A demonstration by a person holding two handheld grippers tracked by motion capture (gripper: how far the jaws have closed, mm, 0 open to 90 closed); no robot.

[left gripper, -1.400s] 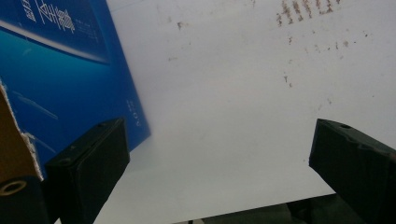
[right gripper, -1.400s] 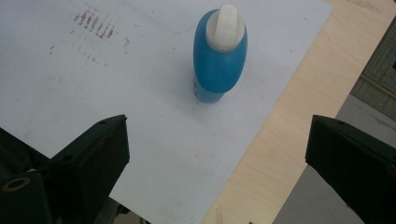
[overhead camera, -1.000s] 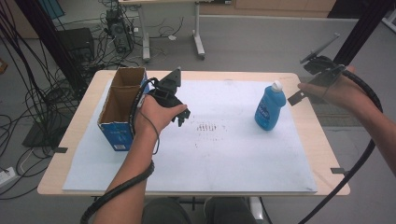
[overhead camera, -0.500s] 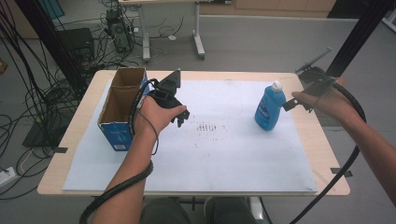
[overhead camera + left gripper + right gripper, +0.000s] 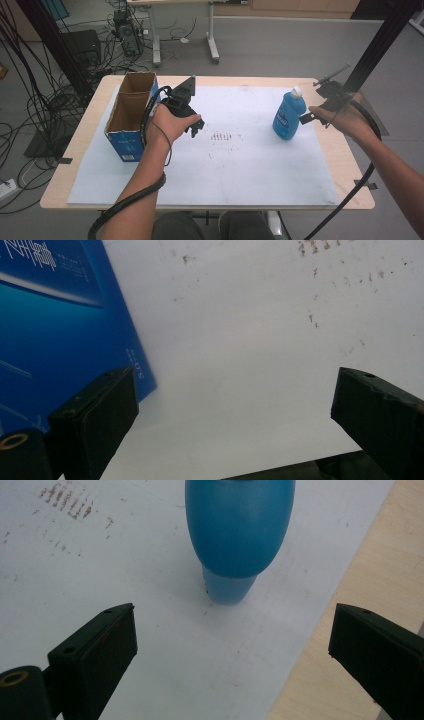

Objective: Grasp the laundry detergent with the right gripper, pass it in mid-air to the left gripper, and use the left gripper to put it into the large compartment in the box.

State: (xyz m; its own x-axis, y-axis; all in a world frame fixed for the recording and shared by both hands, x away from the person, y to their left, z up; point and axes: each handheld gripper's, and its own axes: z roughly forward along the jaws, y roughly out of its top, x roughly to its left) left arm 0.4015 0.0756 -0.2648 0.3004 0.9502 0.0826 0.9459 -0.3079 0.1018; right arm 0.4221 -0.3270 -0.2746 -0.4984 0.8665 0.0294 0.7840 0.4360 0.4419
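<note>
Both grippers, the left gripper [image 5: 195,127] and right gripper [image 5: 306,117], are black with blocky jaws bearing small screw holes; thick black cables [image 5: 125,205] trail along bare forearms.

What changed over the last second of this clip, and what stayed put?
The right gripper moved in from the table's right edge toward the blue bottle and now sits close beside it, jaws open, with the bottle ahead of them in the right gripper view and not yet grasped. Nothing was taken or released. The left gripper stayed open beside the cardboard box; bottle and box did not move.
</note>
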